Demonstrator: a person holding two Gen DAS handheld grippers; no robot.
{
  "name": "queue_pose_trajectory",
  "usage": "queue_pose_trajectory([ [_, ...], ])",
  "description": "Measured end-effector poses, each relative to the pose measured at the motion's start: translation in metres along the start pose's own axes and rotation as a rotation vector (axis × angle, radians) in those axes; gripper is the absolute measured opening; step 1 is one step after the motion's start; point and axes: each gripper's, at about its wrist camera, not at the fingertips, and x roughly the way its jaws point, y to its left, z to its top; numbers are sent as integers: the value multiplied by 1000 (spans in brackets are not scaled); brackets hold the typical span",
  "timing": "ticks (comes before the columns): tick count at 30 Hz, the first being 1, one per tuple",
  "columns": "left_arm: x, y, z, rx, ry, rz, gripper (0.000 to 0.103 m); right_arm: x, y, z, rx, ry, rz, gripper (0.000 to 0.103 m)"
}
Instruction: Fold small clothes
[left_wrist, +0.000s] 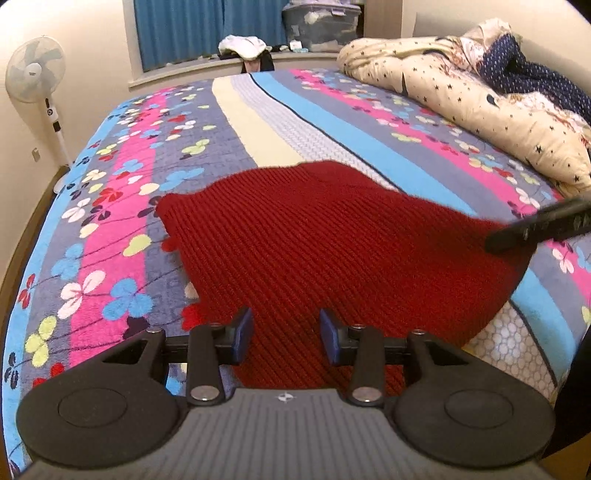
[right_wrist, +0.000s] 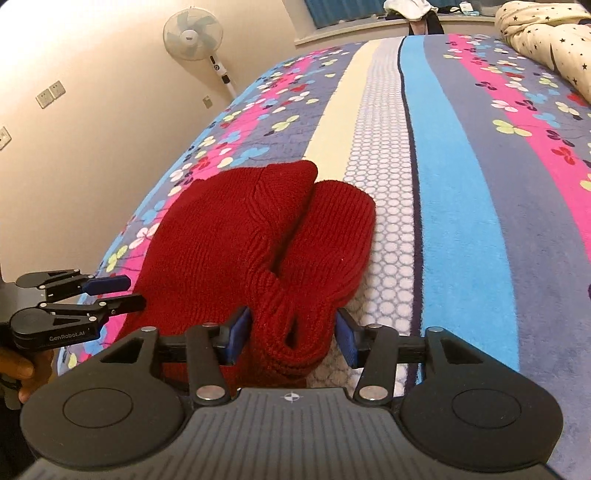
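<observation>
A dark red ribbed knit hat (left_wrist: 332, 236) lies on the flowered bedspread (left_wrist: 110, 229) near the front edge. My left gripper (left_wrist: 286, 336) hovers over the hat's near edge with its blue pads apart and nothing pinched. In the right wrist view it shows at the hat's left side (right_wrist: 118, 293), jaws slightly apart. My right gripper (right_wrist: 291, 338) is shut on a bunched fold of the hat's brim (right_wrist: 288, 325), and the knit fills the gap between its pads. The rest of the hat (right_wrist: 229, 229) lies creased into two lobes. One right finger (left_wrist: 535, 225) reaches in, blurred, over the hat's right edge.
A rumpled star-print quilt (left_wrist: 480, 96) with a navy cloth lies at the back right of the bed. A standing fan (left_wrist: 35, 72) is by the left wall. A windowsill with clothes (left_wrist: 243, 48) and a storage box (left_wrist: 321, 26) runs behind the bed. A hand (right_wrist: 26, 369) holds the left gripper.
</observation>
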Motion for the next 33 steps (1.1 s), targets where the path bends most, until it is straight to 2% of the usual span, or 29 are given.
queue_pose_trajectory([
  [2,-4,3,3,-22,-34,4,45,7,0,-3,-17,38,-28,31],
  [6,-9,17,11,-113,-86,0,44,23,-2,-7,-19,122,-63,28],
  [8,6,23,11,-142,-11,6,36,29,-3,-8,-7,151,-72,28],
  [9,20,25,7,-145,64,13,36,32,-4,-8,-3,164,-78,28],
  [10,26,25,5,-142,90,15,36,35,-4,-9,-5,174,-85,28],
  [13,20,25,9,-143,53,15,35,40,-1,-10,-24,185,-97,29],
  [14,17,25,8,-144,44,27,39,39,1,-9,-32,176,-98,30],
  [15,12,23,9,-135,25,55,42,37,2,-9,-35,160,-97,33],
  [17,-5,16,9,-84,-43,103,70,25,5,-9,-36,95,-121,48],
  [19,-25,9,5,-45,-117,128,87,10,11,-12,-56,11,-159,53],
  [22,-56,3,-1,-88,-204,146,92,-16,26,-20,-124,-117,-192,57],
  [23,-67,-2,-4,-108,-229,155,92,-24,32,-24,-149,-158,-201,65],
  [26,-91,-25,-15,-105,-287,207,92,-48,51,-38,-216,-278,-234,81],
  [30,-124,-62,-33,-107,-367,260,93,-75,64,-55,-234,-374,-228,91],
  [33,-143,-81,-45,-153,-388,266,93,-88,74,-72,-232,-414,-238,98],
])
